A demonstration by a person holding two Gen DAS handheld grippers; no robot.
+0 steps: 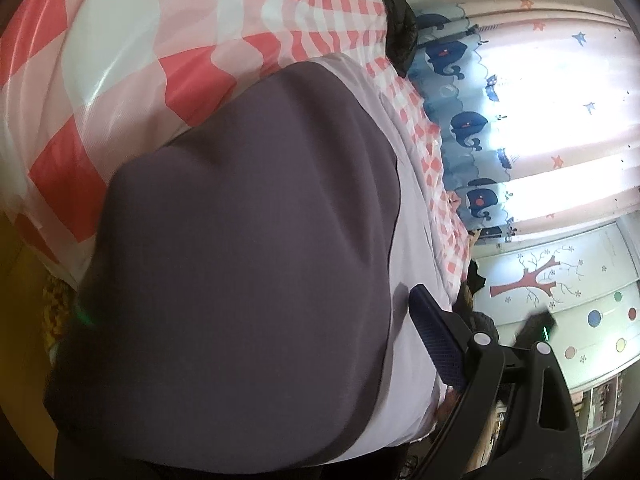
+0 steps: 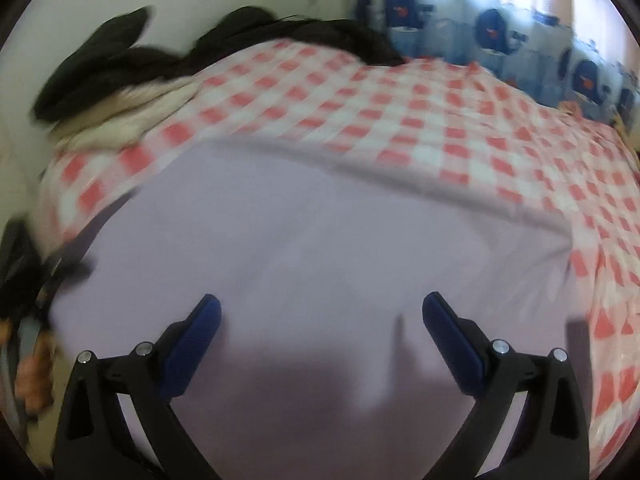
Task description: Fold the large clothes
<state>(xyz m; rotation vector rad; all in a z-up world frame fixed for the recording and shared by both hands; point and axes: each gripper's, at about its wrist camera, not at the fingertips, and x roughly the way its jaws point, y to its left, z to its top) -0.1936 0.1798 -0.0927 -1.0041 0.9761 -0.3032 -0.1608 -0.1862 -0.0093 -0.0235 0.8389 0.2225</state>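
We saw right gripper (image 2: 320, 340) with jaws spread wide, holding nothing, over pale lilac garment (image 2: 320, 240) spread on red-and-white checked bedcover (image 2: 440, 120); left gripper's (image 1: 424, 332) grip we couldn't tell, dark grey fabric panel (image 1: 240, 260) hid one finger; folding barely begun, we judged; black clothes pile (image 2: 120, 60) waited beyond

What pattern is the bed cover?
Red-and-white checks on the bed cover, clearest in the right wrist view.

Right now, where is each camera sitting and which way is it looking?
Left wrist: on the left gripper, tilted sideways, close over the dark purple cloth; one blue finger pad shows.
Right wrist: on the right gripper, facing across the lilac garment; both fingers show, spread apart.
Shared: checked bedsheet, whale curtain.
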